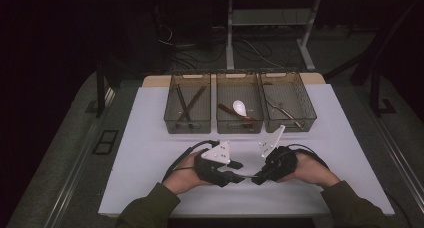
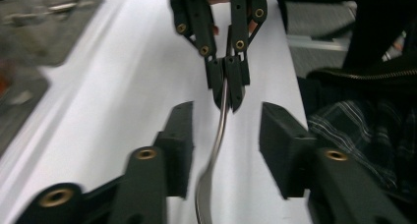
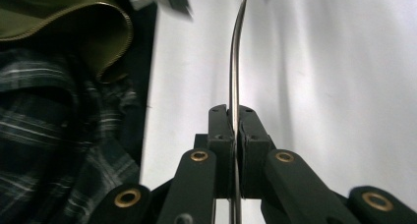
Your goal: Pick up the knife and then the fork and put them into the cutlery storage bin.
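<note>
Spanning both hand-held grippers at six o'clock above the white tabletop [image 1: 150, 138], metal utensil handle [image 2: 220, 130]: right hand-held gripper [image 3: 236, 117] pinching one end, left hand-held gripper [image 2: 226, 130] spread around it, apparently a handover toward twelve-o'clock sorting bins [image 1: 239, 95].

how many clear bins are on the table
3, in a row at the table's far side: left bin, middle bin, right bin.

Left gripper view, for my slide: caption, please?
Right gripper clamps a thin metal utensil passing between the left gripper's open fingers.
</note>
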`<state>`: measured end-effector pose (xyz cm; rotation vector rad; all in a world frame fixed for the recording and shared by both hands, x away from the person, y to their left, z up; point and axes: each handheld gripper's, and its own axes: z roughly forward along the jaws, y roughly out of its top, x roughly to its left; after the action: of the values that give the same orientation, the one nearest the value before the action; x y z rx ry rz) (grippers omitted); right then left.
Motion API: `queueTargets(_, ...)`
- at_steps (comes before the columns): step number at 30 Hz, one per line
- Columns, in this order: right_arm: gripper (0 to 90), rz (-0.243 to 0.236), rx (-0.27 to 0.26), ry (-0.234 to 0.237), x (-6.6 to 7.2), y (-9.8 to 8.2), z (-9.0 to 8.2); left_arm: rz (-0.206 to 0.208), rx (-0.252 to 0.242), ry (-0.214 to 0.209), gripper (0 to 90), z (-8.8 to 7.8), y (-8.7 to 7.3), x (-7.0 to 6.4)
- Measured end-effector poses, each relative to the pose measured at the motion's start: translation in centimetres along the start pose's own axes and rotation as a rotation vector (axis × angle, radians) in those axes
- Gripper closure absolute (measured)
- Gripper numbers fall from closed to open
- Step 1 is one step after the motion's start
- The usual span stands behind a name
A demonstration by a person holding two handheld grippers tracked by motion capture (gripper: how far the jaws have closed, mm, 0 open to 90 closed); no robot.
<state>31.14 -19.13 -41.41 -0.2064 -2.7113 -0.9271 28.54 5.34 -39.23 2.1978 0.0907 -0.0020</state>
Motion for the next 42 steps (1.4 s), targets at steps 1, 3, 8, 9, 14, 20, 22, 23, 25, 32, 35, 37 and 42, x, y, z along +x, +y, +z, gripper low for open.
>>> queueTargets(1, 86.0, -0.003, 0.005, -0.027, -0.2, -0.2, -0.2, -0.016, -0.009, 0.009, 51.5, -0.3, -0.3, 0.1)
queueTargets(3, 85.9, 0.011, 0.002, -0.055, -0.3, -0.5, -0.6, -0.052, -0.024, 0.041, 46.2, -1.0, -0.9, 0.1)
queueTargets(8, 85.9, 0.039, -0.01, -0.12, -0.8, -1.3, -1.7, -0.12, -0.042, 0.134, 36.5, -2.6, -2.8, 0.4)
queueTargets(9, 85.9, 0.043, -0.01, -0.131, -0.8, -1.5, -1.8, -0.135, -0.039, 0.153, 34.2, -2.9, -3.2, 0.5)
queueTargets(14, 85.9, 0.083, -0.037, -0.204, -1.4, -2.3, -2.9, -0.207, -0.058, 0.257, 27.4, -4.4, -5.4, 0.4)
queueTargets(20, 85.9, 0.134, -0.085, -0.274, -1.9, -2.9, -4.2, -0.285, -0.089, 0.346, 16.8, -5.5, -7.7, 0.0)
queueTargets(22, 85.9, 0.143, -0.094, -0.296, -2.0, -3.0, -4.5, -0.296, -0.091, 0.37, 13.8, -5.8, -8.2, -0.1)
queueTargets(23, 85.9, 0.156, -0.1, -0.307, -2.0, -3.0, -4.7, -0.299, -0.092, 0.388, 12.9, -6.0, -8.6, -0.2)
queueTargets(25, 85.9, 0.178, -0.129, -0.322, -2.1, -3.1, -5.1, -0.303, -0.088, 0.419, 11.2, -6.2, -9.0, -0.3)
queueTargets(32, 85.9, 0.239, -0.216, -0.405, -2.8, -3.3, -7.3, -0.345, -0.093, 0.454, 0.0, -6.4, -10.0, -0.6)
queueTargets(35, 85.9, 0.259, -0.236, -0.452, -3.3, -3.4, -8.4, -0.347, -0.095, 0.454, 0.0, -6.3, -10.0, -0.5)
queueTargets(37, 85.9, 0.273, -0.261, -0.476, -3.6, -3.5, -9.1, -0.349, -0.092, 0.45, 0.0, -6.3, -10.0, -0.5)
queueTargets(42, 85.9, 0.321, -0.306, -0.543, -4.3, -3.7, -11.0, -0.351, -0.092, 0.445, 0.0, -6.3, -10.0, -0.4)
